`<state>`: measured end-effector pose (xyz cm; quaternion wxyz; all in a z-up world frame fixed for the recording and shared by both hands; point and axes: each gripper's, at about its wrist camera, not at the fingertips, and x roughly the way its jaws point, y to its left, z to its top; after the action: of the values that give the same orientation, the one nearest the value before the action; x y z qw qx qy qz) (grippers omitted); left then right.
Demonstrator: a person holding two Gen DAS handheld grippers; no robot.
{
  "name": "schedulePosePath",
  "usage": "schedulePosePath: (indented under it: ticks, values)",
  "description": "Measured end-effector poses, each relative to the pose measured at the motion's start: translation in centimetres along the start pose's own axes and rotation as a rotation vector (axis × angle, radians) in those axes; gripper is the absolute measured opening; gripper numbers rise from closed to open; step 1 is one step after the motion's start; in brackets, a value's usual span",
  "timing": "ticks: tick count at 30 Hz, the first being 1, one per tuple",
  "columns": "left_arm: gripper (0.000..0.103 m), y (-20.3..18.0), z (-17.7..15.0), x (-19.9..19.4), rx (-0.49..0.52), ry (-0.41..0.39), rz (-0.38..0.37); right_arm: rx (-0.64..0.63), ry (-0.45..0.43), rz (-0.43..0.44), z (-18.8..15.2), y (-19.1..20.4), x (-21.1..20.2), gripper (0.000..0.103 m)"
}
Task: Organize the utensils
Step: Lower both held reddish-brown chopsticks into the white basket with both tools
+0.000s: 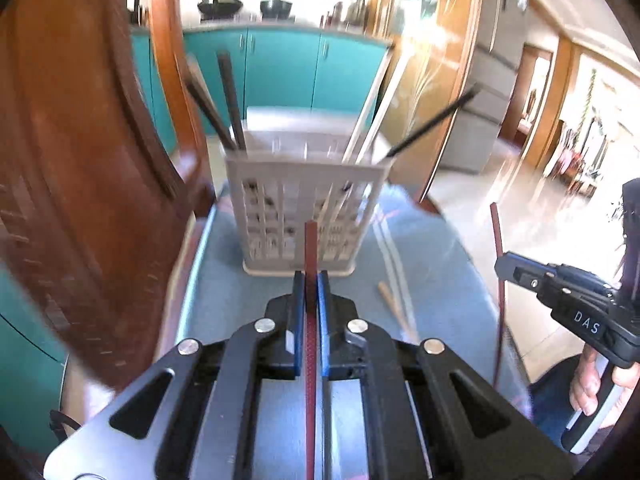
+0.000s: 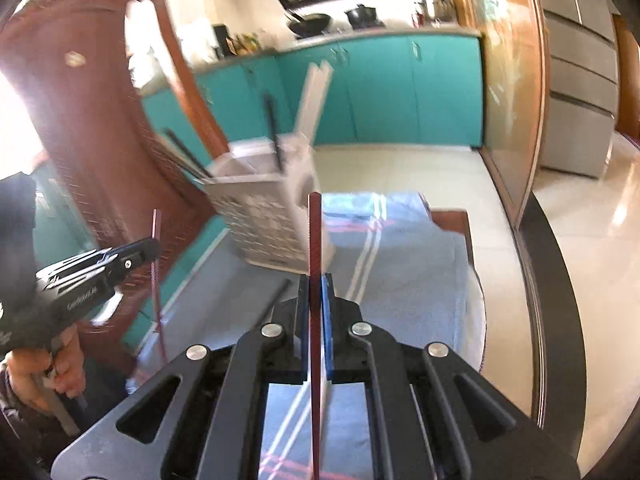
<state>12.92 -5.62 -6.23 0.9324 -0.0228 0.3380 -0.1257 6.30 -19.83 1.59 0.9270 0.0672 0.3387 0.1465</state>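
Left gripper (image 1: 311,280): blue pads pinched on a dark red chopstick (image 1: 311,248); the stick runs back between the jaws toward the camera and its tip pokes out ahead of the fingertips. Right gripper (image 2: 316,280): same, blue pads pressed onto a second dark red chopstick (image 2: 315,236), held near upright, top end standing well above the fingertips.

Cross views agree. In the left wrist view the right gripper sits at the right edge, stick near vertical through its tip, a hand (image 1: 596,384) on the grip below. In the right wrist view the left gripper is at the left edge, stick near vertical, a hand (image 2: 44,372) below it.

Both are above a table covered by a blue cloth (image 1: 432,280) with white and pink stripes. One light wooden chopstick (image 1: 394,308) lies loose on the cloth just right of the left gripper.

Ahead: grey slotted utensil holder (image 1: 304,204) standing on the cloth. Black chopsticks (image 1: 232,100) lean out its left side; pale chopsticks (image 1: 374,112) and another black one out the right.

Beyond: wooden chair back (image 1: 80,160) at left, teal cabinets (image 1: 280,68), a wok (image 2: 310,22) on the counter. Frames are motion-blurred.
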Motion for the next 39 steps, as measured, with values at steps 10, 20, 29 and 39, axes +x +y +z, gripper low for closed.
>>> schedulePosePath:
  ticks: [10, 20, 29, 39]
  values:
    - [0.007, 1.2, 7.8, -10.3, 0.018, -0.195, -0.001, 0.023, -0.172, 0.077, 10.7, 2.8, -4.3, 0.007]
    - [0.007, 1.9, 20.2, -13.2, -0.020, -0.451, 0.129, -0.023, -0.322, -0.065, 19.6, 5.5, -0.5, 0.007]
    - [0.007, 3.6, 19.0, -2.7, -0.099, -0.308, 0.145, -0.043, -0.193, -0.121, 16.1, 4.5, 7.6, 0.006]
    - [0.007, 2.4, 16.9, -0.1, -0.044, -0.247, 0.141, -0.050, -0.233, -0.134, 14.1, 4.0, 5.7, 0.017]
